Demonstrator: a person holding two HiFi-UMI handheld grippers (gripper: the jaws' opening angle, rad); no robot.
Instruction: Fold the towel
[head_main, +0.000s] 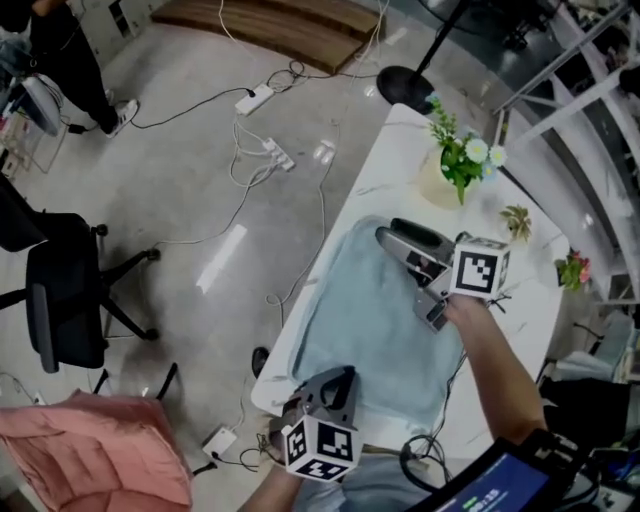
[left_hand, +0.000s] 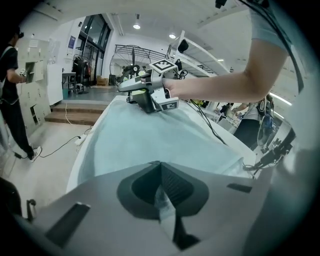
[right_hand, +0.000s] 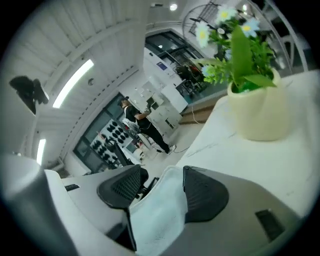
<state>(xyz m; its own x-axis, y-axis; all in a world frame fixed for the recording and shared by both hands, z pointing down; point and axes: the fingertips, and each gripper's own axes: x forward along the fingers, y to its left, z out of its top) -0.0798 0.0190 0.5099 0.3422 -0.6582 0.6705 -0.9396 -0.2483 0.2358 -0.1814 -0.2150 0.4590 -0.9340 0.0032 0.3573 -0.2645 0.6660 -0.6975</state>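
White table (head_main: 400, 150) (towel (head_main: 370, 330), potted flowers (head_main: 455, 160))

Lighting is coming in bright and even from overhead: the long white ceiling strip light (right_hand: 72, 84) is blowing out, and the glossy grey floor (head_main: 220, 258) is throwing back a glare streak. The pale blue towel (head_main: 370, 320) is catching only soft shadows. Both gripper views are bending hard at the edges, with black corners vignetting. The close foreground is going soft, and the head view is looking slightly smeared.

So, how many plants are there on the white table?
3: a potted flowering plant at the table's far end, a small plant right of it, a pink-flowered plant at the right edge. Others may be hidden.
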